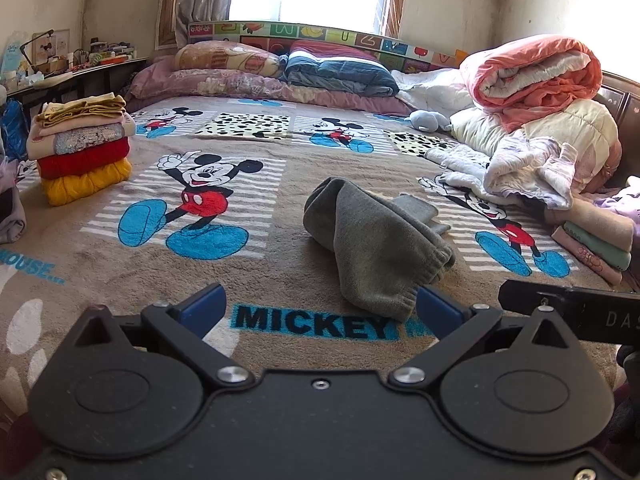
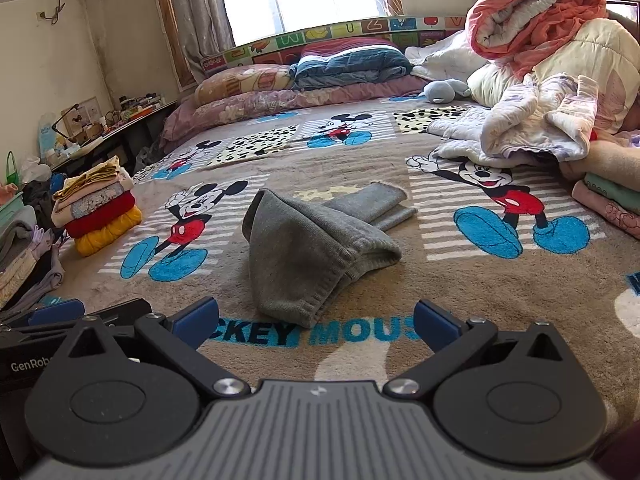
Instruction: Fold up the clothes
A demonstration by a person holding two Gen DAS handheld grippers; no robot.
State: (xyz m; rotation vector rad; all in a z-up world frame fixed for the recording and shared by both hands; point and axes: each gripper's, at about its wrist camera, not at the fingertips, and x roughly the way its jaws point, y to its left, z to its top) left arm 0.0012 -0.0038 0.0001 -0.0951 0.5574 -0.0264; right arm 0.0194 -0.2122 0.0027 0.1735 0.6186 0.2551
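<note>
A grey knitted garment [image 1: 376, 240] lies partly folded on the Mickey Mouse bedspread [image 1: 120, 272], its ribbed cuff nearest me. In the right wrist view the same grey garment [image 2: 312, 248] lies just ahead of the fingers. My left gripper [image 1: 320, 310] is open, low over the bedspread, its right blue pad [image 1: 438, 310] close to the cuff; nothing sits between the pads. My right gripper [image 2: 316, 322] is also open and holds nothing, the cuff a little beyond its fingertips. The left gripper's blue pad [image 2: 56, 312] shows at the right wrist view's left edge.
A stack of folded clothes [image 1: 80, 148] stands at the left on the bed. Another folded pile [image 1: 592, 236] lies at the right. Rumpled white and lilac clothes [image 1: 528, 172], a rolled orange quilt [image 1: 532, 76] and pillows [image 1: 248, 76] fill the far side. A cluttered desk [image 1: 60, 68] stands left.
</note>
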